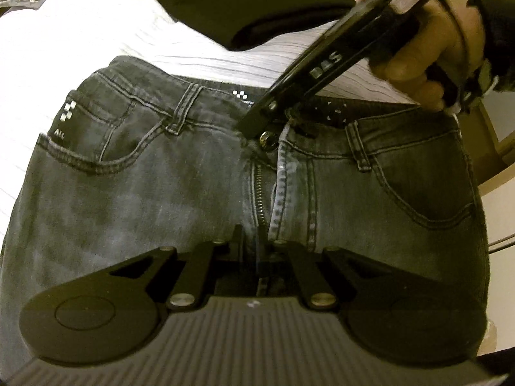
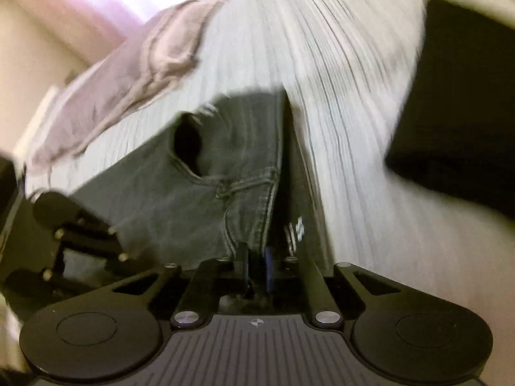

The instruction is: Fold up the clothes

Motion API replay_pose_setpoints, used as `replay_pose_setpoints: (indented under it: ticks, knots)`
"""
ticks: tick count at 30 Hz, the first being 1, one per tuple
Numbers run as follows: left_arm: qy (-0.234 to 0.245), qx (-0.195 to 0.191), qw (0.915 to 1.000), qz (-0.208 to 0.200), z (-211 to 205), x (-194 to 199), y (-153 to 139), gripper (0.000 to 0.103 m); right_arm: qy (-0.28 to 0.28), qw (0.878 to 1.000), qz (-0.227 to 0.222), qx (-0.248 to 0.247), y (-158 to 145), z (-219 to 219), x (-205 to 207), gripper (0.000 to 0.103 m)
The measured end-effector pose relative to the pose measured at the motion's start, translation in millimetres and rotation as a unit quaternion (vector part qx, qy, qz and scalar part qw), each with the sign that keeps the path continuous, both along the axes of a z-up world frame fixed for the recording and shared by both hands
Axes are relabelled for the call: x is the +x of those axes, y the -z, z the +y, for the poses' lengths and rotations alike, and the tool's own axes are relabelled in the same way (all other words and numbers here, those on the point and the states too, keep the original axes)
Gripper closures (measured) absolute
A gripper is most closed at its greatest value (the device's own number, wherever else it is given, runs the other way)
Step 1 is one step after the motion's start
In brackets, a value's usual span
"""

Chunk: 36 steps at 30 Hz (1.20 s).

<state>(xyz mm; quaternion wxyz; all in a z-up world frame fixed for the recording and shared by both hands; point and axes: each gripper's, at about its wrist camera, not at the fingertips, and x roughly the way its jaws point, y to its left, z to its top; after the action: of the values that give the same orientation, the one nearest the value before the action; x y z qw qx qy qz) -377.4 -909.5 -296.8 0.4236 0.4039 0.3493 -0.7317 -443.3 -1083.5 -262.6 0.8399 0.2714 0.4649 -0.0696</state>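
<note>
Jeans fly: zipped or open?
Open. The zipper teeth lie exposed, flaps of the jeans parted below the waistband button.

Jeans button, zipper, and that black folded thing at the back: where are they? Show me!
jeans button (image 1: 267,137): left wrist view, on the round metal face at the waistband.
zipper (image 1: 259,189): left wrist view, on the row of teeth.
black folded cloth (image 1: 244,9): left wrist view, on its flat top.

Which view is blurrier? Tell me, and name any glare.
Right wrist view: heavy motion smear across the bedsheet and jeans, blown-out glare top left. Left wrist view: jeans sharp, only the right gripper blurred; fisheye bending in both.
</note>
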Motion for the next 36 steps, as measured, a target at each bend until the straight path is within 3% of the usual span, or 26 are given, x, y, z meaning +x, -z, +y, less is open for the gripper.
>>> replay_pose_setpoints:
  ticks: [2,3,5,7,9,10,11,15,22,25,27,31,36]
  knots:
    - [0.006,-0.012,0.9999,0.009,-8,-4,-3,0.101,-0.042,0.997,0.014,-0.056,-21,8,7,0.096]
    - [0.008,-0.009,0.9999,0.01,-13,-7,0,0.1,-0.067,0.994,0.035,-0.077,-17,13,14,0.096]
    - [0.008,0.004,0.9999,0.01,-21,-11,11,0.098,-0.072,0.992,0.061,-0.078,2,12,22,0.095]
    - [0.003,0.018,0.9998,0.011,-25,-10,19,0.098,-0.041,0.996,0.061,-0.056,16,4,21,0.094]
    - [-0.005,0.016,0.9997,0.018,-22,-4,15,0.094,0.016,0.999,0.032,-0.033,9,-4,4,0.076]
    - [-0.012,0.015,0.9996,0.021,-19,0,11,0.092,0.043,0.999,0.018,-0.023,4,-7,-4,0.054]
    - [-0.019,0.013,0.9994,0.024,-16,5,7,0.089,0.066,0.998,0.006,-0.02,-3,-8,-15,0.043]
    - [-0.037,0.006,0.9983,0.045,-9,15,-6,0.086,0.098,0.995,-0.029,0.007,-22,3,-45,0.043]
    - [0.002,-0.013,0.9996,0.024,-13,-8,-6,0.086,0.005,0.999,0.032,-0.024,4,40,-35,0.051]
    - [0.0,-0.022,0.9994,0.026,-11,-3,-16,0.086,0.018,0.999,0.029,-0.016,6,37,-41,0.083]
    - [-0.002,-0.025,0.9995,0.021,-7,-1,-20,0.085,0.025,0.999,0.024,-0.014,-3,35,-46,0.088]
    - [-0.005,-0.037,0.9992,0.017,1,3,-28,0.083,0.016,0.999,0.009,-0.037,-23,35,-31,0.088]
    - [0.003,0.0,0.9999,-0.016,-5,-8,3,0.08,0.017,0.998,0.042,-0.044,10,32,-17,0.086]
